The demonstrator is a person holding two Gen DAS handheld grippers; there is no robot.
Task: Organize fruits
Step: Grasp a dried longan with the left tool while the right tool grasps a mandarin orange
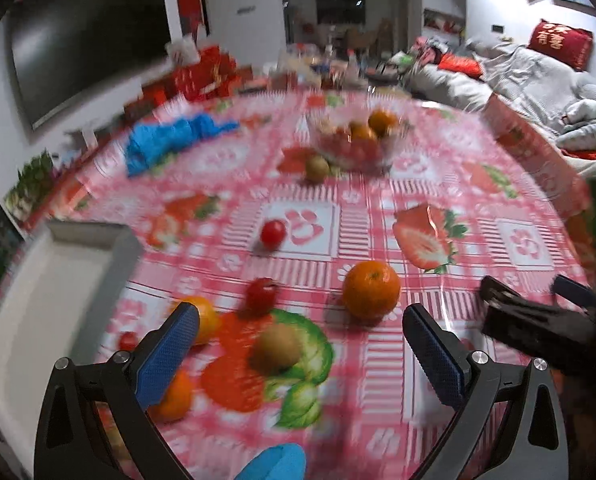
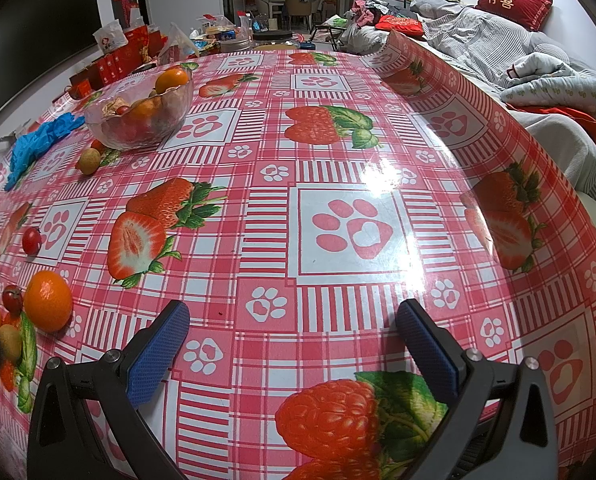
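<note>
Jaws of both the left gripper (image 1: 300, 342) and right gripper (image 2: 292, 330) spread wide, empty. Loose fruit: kiwi (image 1: 276, 350) between the left fingers, orange (image 1: 371, 289) beyond; left view motion-blurred. Glass bowl (image 2: 138, 110) far left; white tray (image 1: 50, 300) edge-cropped.

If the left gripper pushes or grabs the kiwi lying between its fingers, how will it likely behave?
The kiwi looks rounded and egg-shaped, so a nudge would probably roll it across the glossy tablecloth. It lies loose and apart from the oranges, so nothing would stop it. The open left gripper has textured pads, which should grip its dull skin fairly well.
</note>
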